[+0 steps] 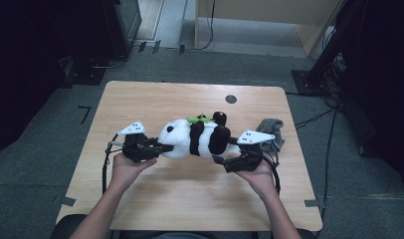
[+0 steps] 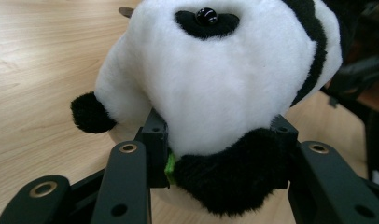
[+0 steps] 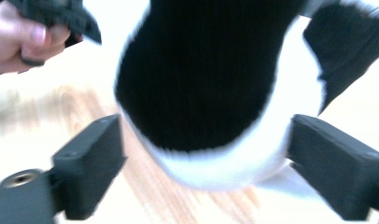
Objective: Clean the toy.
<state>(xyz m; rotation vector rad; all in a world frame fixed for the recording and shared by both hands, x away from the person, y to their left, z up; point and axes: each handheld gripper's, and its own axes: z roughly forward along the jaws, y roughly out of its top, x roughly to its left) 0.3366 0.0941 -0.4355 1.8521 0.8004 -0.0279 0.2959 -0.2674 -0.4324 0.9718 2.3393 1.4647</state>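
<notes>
On the wooden table [image 1: 140, 194], a toy panda [image 1: 195, 138] is lying. Left gripper [image 1: 162, 148] is squeezing its black ear. Right gripper [image 1: 221, 160] is waiting wide open around its bottom end.

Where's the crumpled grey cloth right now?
In the high view, the crumpled grey cloth lies on the wooden table near its right edge, just behind the right tool.

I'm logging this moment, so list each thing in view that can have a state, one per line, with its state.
plush panda: lying on its side on the table, head toward the left gripper.
left gripper: shut on the panda's black ear.
right gripper: open, its jaws either side of the panda's rear end, a gap at the left jaw.
grey cloth: crumpled on the table, beyond the right gripper.
</notes>
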